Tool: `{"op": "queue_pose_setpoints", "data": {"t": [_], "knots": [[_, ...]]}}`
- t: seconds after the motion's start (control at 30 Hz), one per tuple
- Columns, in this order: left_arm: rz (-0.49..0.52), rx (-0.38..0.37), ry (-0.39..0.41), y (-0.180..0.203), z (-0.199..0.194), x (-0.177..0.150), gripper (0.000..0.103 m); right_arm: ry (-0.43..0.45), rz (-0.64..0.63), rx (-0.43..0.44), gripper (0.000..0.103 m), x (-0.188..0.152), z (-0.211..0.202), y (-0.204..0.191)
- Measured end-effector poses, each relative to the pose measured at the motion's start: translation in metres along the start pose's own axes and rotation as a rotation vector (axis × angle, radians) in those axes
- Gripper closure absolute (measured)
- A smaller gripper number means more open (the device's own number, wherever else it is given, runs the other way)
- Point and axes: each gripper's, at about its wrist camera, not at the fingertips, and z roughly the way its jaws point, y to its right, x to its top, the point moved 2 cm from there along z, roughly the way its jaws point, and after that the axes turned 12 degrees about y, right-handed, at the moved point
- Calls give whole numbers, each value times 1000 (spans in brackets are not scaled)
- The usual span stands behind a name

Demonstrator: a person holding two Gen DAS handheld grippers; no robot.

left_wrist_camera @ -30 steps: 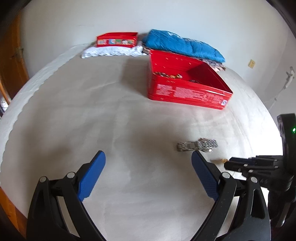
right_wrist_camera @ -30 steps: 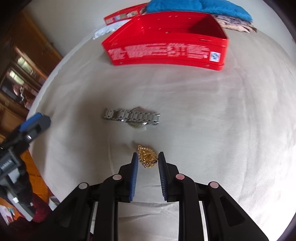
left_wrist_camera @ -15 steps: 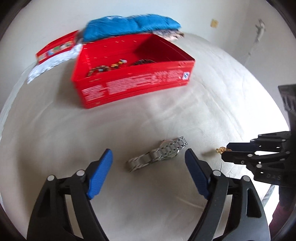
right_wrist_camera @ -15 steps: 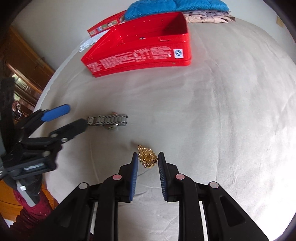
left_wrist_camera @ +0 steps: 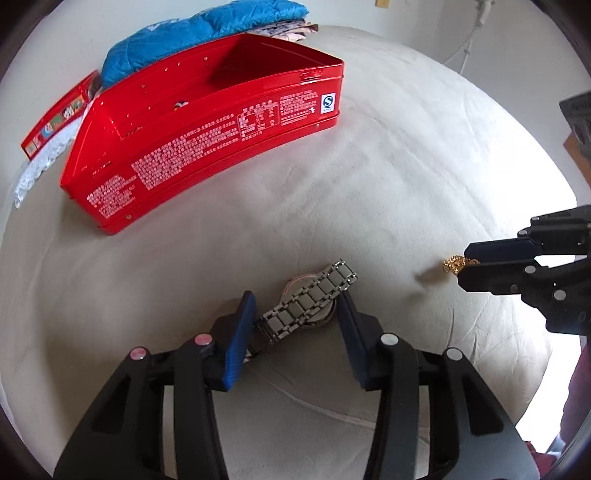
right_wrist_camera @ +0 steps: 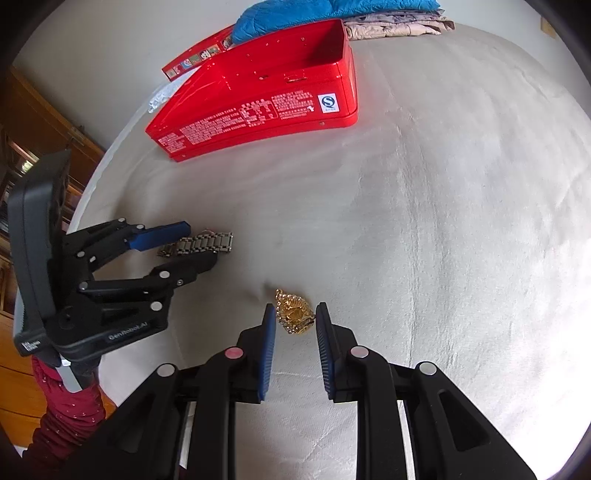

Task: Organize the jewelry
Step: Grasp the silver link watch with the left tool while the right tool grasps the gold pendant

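Observation:
A silver metal watch (left_wrist_camera: 306,301) lies on the white bed cover; it also shows in the right wrist view (right_wrist_camera: 199,243). My left gripper (left_wrist_camera: 295,299) is around it, jaws part-closed, pads beside the band without a firm grip. A gold pendant (right_wrist_camera: 295,312) sits between the pads of my right gripper (right_wrist_camera: 295,314), which is shut on it; the pendant also shows in the left wrist view (left_wrist_camera: 456,264). An open red tin (left_wrist_camera: 207,122) stands beyond and holds some jewelry.
The tin's red lid (left_wrist_camera: 59,118) lies at the back left on a white cloth. Folded blue fabric (left_wrist_camera: 199,29) and patterned cloth (right_wrist_camera: 395,26) lie behind the tin. A wooden cabinet (right_wrist_camera: 33,155) stands left of the bed.
My left gripper moved forward over the watch and narrowed its jaws around it. My right gripper kept hold of the gold pendant and stayed nearly still.

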Motion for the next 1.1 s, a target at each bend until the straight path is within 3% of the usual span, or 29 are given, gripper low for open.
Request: {"op": "queue_pose_setpoints", "data": {"t": [0.17,0.5,0.6,0.67,0.7,1.1], "knots": [[-21,16,29,-1,-10,0,82,-4,1,13,81,1,1,-2],[-220,66,2,-25,-25,-6,83,-66,17,54,79,-1,11,-11],[-216,79,-16,-34,-19,-1,77,-65,12,50,79,0,11,-12],[-212,124,-13,-36,-18,3,52,-66,6,45,79,1,10,-12],[-209,138,-5,-37,-17,5,49,-69,-3,41,79,1,11,-13],[-196,156,-35,-33,0,2,48,-81,-72,-7,73,1,24,-24]]}}
